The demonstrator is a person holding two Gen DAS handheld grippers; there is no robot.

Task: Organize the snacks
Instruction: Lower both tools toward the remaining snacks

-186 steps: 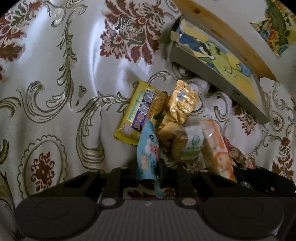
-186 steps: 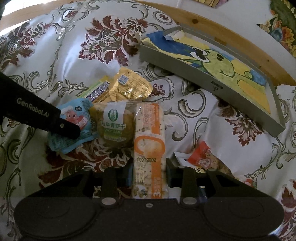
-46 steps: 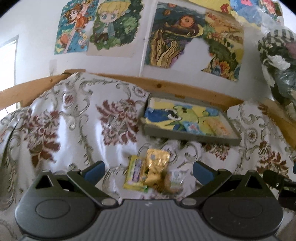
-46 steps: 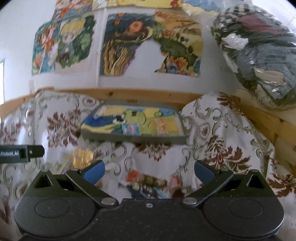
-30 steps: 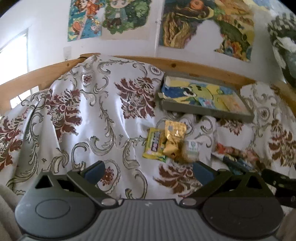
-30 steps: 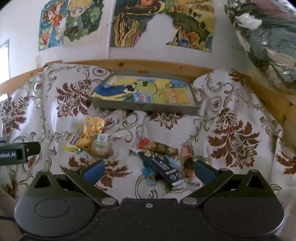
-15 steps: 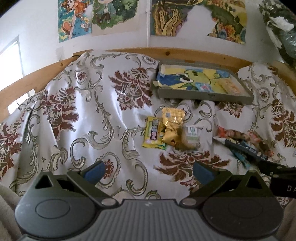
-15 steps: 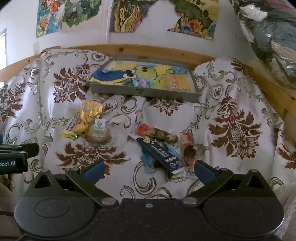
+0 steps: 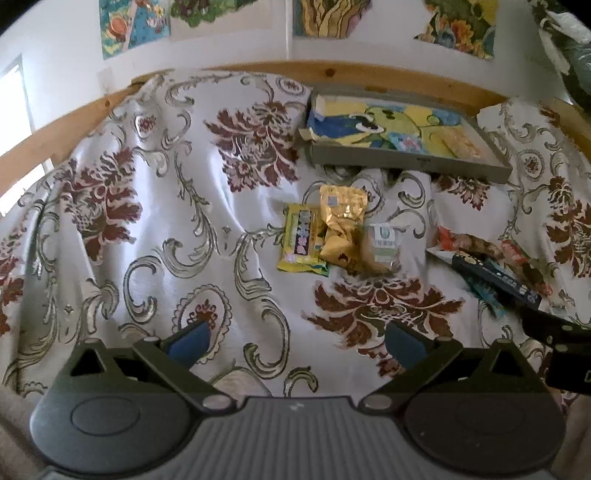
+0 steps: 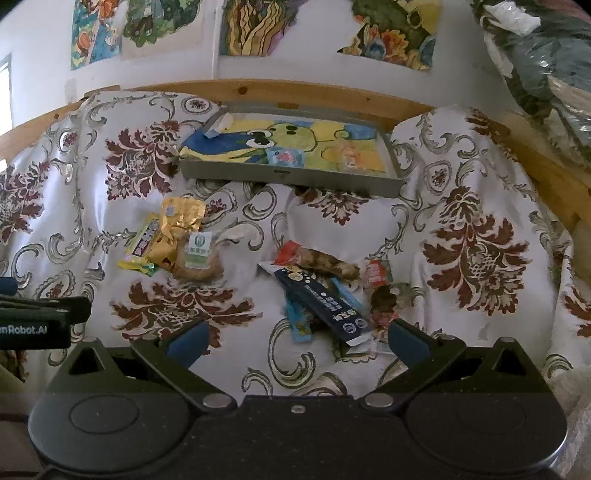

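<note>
A grey tray with a cartoon lining stands at the back of the bed; a blue packet and an orange bar lie in it. On the cloth sit a yellow packet, a gold packet and a clear-wrapped biscuit. Further right lies a heap with a dark blue stick pack and a red-ended snack. My left gripper and right gripper both stand open and hold nothing, well short of the snacks.
A floral white cloth covers the bed, with a wooden rail behind the tray. Posters hang on the wall. A bagged bundle sits at the upper right. The other gripper's body shows at each view's edge.
Since six seconds ago both grippers let go of the blue packet and orange bar, which now lie in the tray. Over the last second both views tilted down and pulled back slightly.
</note>
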